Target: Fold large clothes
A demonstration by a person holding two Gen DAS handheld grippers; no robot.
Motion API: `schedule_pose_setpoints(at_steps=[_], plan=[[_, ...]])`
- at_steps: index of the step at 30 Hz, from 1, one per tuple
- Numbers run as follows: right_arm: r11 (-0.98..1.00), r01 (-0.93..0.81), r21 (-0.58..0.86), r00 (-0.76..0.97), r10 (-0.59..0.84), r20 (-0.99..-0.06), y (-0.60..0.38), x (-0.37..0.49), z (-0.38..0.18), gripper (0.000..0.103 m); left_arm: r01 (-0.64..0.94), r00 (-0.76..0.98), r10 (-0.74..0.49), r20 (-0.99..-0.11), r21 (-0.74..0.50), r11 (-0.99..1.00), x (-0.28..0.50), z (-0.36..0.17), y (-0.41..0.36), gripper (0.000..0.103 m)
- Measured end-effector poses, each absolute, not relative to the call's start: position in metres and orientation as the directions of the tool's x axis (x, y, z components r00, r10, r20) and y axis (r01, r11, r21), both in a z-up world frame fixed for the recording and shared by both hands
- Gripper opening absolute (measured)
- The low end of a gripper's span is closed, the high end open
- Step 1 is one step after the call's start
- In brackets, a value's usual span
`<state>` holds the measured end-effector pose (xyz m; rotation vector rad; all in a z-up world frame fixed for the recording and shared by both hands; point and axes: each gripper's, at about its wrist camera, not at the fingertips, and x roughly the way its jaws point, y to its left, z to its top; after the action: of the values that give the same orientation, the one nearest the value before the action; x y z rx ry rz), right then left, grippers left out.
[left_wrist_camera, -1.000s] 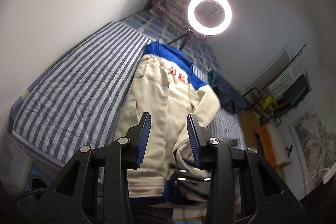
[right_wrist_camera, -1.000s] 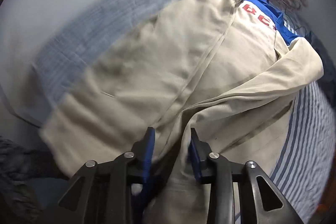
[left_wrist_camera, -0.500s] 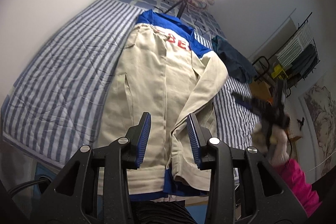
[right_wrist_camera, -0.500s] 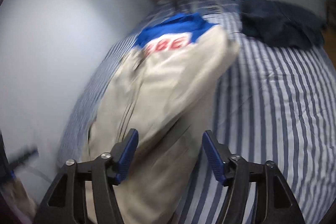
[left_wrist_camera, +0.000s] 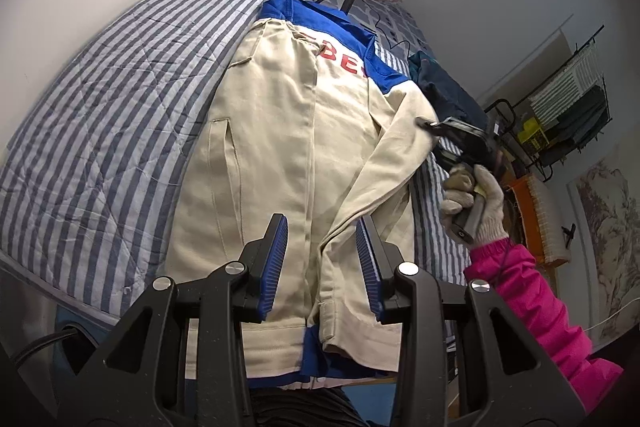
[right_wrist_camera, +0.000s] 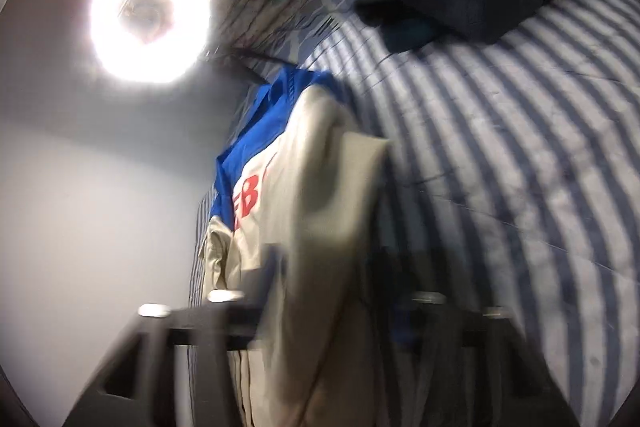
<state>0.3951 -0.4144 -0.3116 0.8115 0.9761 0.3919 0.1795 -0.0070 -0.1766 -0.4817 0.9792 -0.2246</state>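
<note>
A cream and blue jacket (left_wrist_camera: 296, 163) is laid flat on the striped bed (left_wrist_camera: 104, 131). The left gripper (left_wrist_camera: 322, 259) is held above its hem, jaws partly open and empty. The right gripper (left_wrist_camera: 430, 125) is placed at the folded sleeve (right_wrist_camera: 340, 195), with its jaws closing around the cloth.

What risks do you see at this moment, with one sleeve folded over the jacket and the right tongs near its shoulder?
1. The right tongs are closing at the shoulder fold of the beige jacket; a thin or double-layer pinch may drag the body out of line.
2. The folded sleeve lies loose and diagonal, so a pull may undo it.
3. The hem hangs past the striped quilt edge and may slide off.
</note>
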Motion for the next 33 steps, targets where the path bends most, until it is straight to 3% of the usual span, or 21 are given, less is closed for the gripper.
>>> schedule_pose_setpoints(at_steps=[3,9,14,19,21,23,26,28,33], plan=[[0.732,-0.007,0.681,0.502,0.591,-0.631,-0.389,0.408,-0.294,0.002,-0.015,0.552,-0.412,-0.725,-0.502,0.864,0.178,-0.172,-0.008,0.035],[0.886,-0.171,0.432,0.506,0.455,-0.732,-0.314,0.427,-0.239,0.001,0.012,0.564,-0.441,-0.698,-0.526,0.85,0.171,-0.162,-0.009,0.035],[0.917,-0.294,0.27,0.46,0.383,-0.801,-0.23,0.457,-0.245,0.001,-0.003,0.571,-0.429,-0.7,-0.524,0.851,0.17,-0.161,-0.004,0.035],[0.908,-0.338,0.249,0.354,0.368,-0.86,-0.179,0.471,-0.294,0.004,-0.03,0.568,-0.422,-0.707,-0.531,0.847,0.171,-0.165,0.003,0.035],[0.905,-0.342,0.251,0.287,0.355,-0.89,-0.168,0.473,-0.307,0.021,-0.037,0.567,-0.429,-0.704,-0.541,0.84,0.171,-0.165,0.007,0.035],[0.88,-0.358,0.313,0.282,0.421,-0.862,-0.175,0.466,-0.297,0.031,-0.037,0.569,-0.434,-0.698,-0.549,0.835,0.17,-0.164,0.009,0.035],[0.788,-0.399,0.469,0.279,0.592,-0.756,-0.207,0.445,-0.264,0.031,-0.033,0.576,-0.442,-0.688,-0.56,0.828,0.167,-0.16,0.011,0.035],[0.789,-0.38,0.483,0.352,0.607,-0.713,-0.239,0.433,-0.245,0.031,-0.029,0.577,-0.442,-0.687,-0.558,0.829,0.166,-0.159,0.011,0.035],[0.883,-0.265,0.388,0.396,0.467,-0.791,-0.275,0.432,-0.261,0.017,-0.031,0.568,-0.44,-0.696,-0.552,0.833,0.167,-0.161,0.005,0.035]])
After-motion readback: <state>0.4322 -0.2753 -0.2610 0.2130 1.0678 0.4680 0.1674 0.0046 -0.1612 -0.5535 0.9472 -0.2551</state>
